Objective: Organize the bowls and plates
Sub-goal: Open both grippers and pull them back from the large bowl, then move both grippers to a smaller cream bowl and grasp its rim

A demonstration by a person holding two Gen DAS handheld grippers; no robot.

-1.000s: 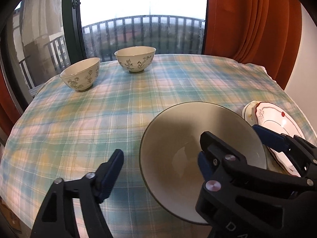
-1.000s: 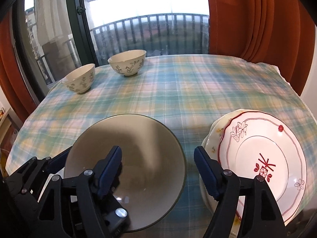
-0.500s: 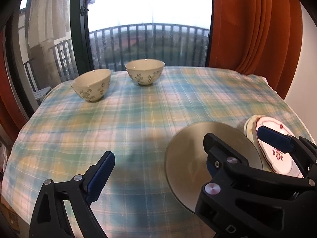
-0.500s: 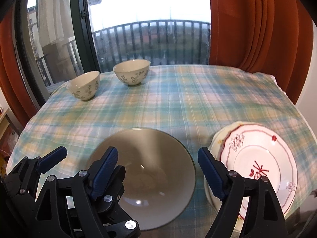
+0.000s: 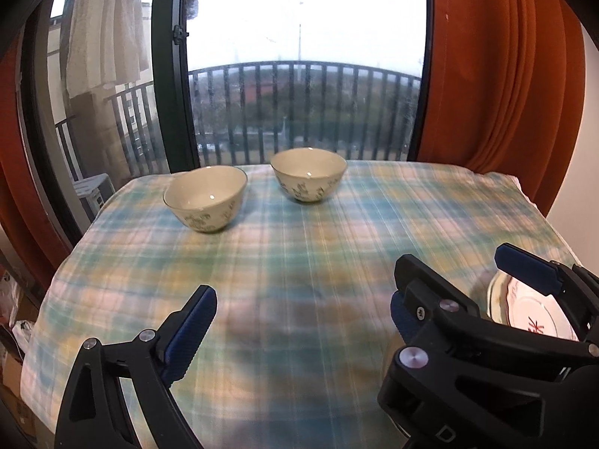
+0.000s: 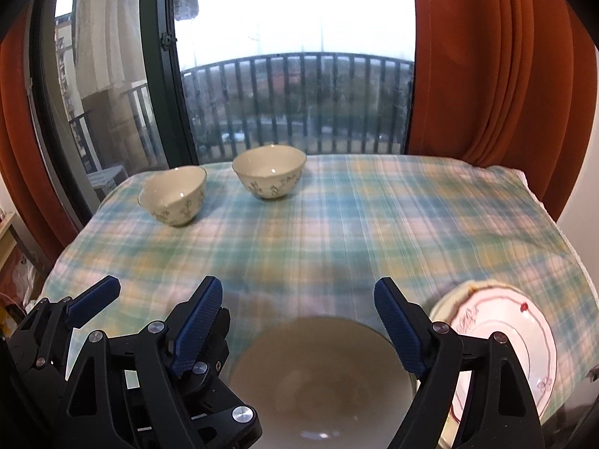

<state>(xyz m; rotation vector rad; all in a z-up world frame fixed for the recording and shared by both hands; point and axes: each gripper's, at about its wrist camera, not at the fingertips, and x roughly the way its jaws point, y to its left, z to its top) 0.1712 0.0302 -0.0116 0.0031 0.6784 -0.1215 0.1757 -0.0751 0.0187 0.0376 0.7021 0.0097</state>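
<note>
Hovering wide open and empty, both grippers (image 5: 299,318) (image 6: 297,321) face two bowls (image 5: 205,198) (image 5: 308,174): glazed, slick, breakable, likely best pinched across one rim wall.

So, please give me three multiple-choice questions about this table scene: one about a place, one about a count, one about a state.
1. Where do the small floral bowls stand?
A. at the far window side of the table
B. on the plate
C. inside the big bowl

2. How many small floral bowls are there?
A. one
B. two
C. four

3. How is the right gripper?
A. shut on the plate
B. shut on a bowl
C. open, holding nothing

Answers:
1 A: both floral bowls stand near the window.
2 B: two show.
3 C: the right gripper stands wide above the big bowl, beside the plate, gripping neither.
</note>
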